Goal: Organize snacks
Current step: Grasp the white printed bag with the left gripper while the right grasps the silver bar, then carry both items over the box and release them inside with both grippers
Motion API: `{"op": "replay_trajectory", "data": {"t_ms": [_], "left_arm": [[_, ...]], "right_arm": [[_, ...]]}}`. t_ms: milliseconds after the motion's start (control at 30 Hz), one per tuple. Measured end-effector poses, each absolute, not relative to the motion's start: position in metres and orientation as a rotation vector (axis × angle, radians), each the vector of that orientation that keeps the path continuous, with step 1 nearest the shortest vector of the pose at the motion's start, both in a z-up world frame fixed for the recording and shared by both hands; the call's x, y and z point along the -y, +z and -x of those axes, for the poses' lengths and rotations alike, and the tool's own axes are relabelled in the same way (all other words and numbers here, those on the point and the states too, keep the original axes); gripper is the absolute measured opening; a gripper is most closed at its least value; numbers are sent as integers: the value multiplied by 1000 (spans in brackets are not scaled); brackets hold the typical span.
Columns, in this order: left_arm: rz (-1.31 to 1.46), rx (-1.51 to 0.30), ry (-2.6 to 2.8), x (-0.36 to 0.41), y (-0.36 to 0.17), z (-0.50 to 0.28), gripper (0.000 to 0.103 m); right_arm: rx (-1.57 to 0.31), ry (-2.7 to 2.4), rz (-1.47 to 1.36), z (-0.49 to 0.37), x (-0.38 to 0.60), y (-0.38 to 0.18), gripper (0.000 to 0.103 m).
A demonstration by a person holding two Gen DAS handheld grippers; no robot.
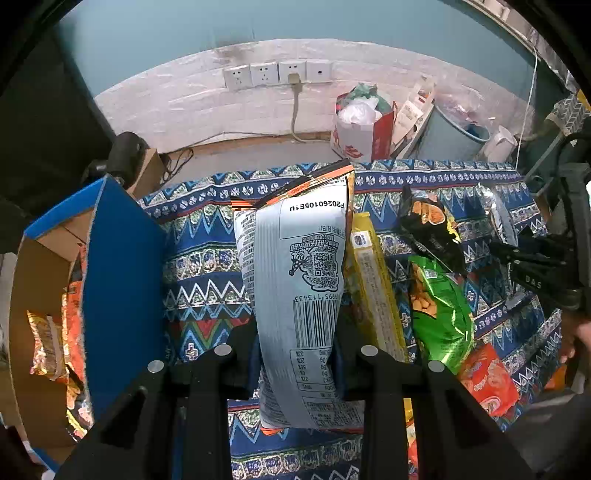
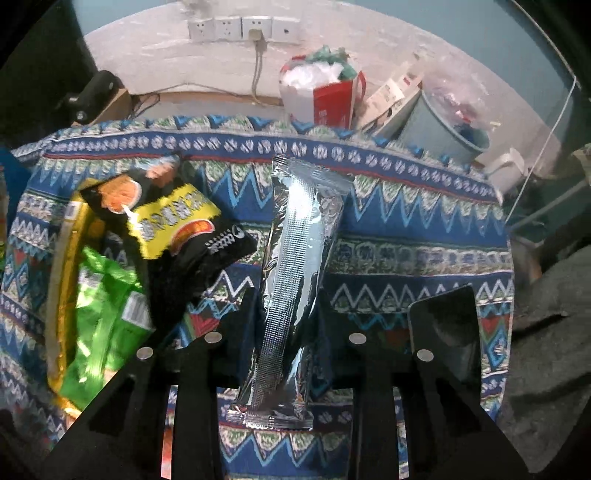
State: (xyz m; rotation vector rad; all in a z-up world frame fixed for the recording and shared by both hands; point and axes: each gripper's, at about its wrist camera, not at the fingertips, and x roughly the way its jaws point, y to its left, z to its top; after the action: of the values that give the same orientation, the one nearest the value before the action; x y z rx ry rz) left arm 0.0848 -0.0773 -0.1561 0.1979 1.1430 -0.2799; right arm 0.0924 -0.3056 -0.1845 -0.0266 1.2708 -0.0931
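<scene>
My left gripper (image 1: pixel 295 350) is shut on a pale grey snack bag with an orange edge (image 1: pixel 299 280), its printed back with barcode facing the camera, held above the patterned cloth. To its left stands a blue-sided cardboard box (image 1: pixel 122 277) with several snack packs (image 1: pixel 48 343) inside. My right gripper (image 2: pixel 286 325) is shut on a long silver foil packet (image 2: pixel 295 266), also seen at the far right of the left wrist view as a silver foil packet (image 1: pixel 500 214) under the right gripper (image 1: pixel 535 266). Loose on the cloth lie a black bag (image 2: pixel 184 251), a green bag (image 2: pixel 99 314) and a yellow pack (image 1: pixel 373 295).
A blue patterned cloth (image 2: pixel 406 229) covers the table. A red-orange pack (image 1: pixel 487 380) lies near its front right. A dark phone-like slab (image 2: pixel 447 332) rests at the right. Beyond the far edge stand a red-and-white bag (image 2: pixel 321 96), a grey bin (image 2: pixel 439 129) and wall sockets (image 2: pixel 240 27).
</scene>
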Motion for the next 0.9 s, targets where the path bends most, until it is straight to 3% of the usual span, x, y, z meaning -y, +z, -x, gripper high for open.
{"op": "replay_trajectory", "data": {"t_ms": [900], "left_arm": [[-212,-968,-277,52,-82,-41,31]], "right_arm": [[-1002,86,80,-64,239,-57,28]]}}
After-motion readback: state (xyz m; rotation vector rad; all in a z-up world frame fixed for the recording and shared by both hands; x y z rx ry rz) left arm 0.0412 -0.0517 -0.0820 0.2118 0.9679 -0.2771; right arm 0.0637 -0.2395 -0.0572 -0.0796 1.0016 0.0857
